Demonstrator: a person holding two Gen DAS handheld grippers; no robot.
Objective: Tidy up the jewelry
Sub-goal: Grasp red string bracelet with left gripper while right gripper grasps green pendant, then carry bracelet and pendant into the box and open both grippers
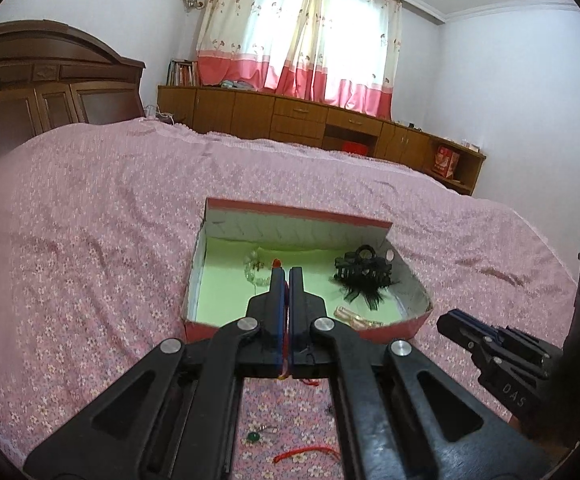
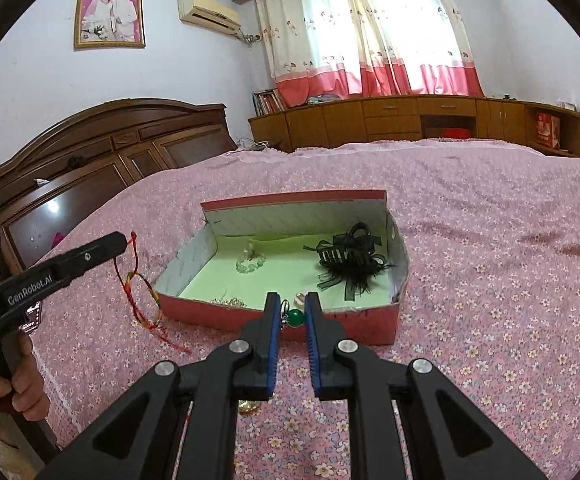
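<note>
An open red box (image 1: 405,326) with a green floor lies on the bed; it also shows in the right wrist view (image 2: 282,320). Inside lie a black hair claw with feathers (image 2: 349,258), a pale bead bracelet (image 2: 250,262) and small gold pieces (image 1: 357,318). My left gripper (image 1: 288,274) is shut on a red braided string bracelet (image 2: 142,304), which hangs just left of the box. My right gripper (image 2: 293,300) is partly closed around a green bead pendant (image 2: 295,317), in front of the box's near wall.
The pink flowered bedspread (image 2: 489,280) spreads all around the box. A green bead charm (image 1: 254,437) and a red cord (image 1: 305,454) lie on the bed under my left gripper. A wooden headboard (image 2: 110,140) stands left, and low wooden cabinets (image 2: 409,120) stand beyond the bed.
</note>
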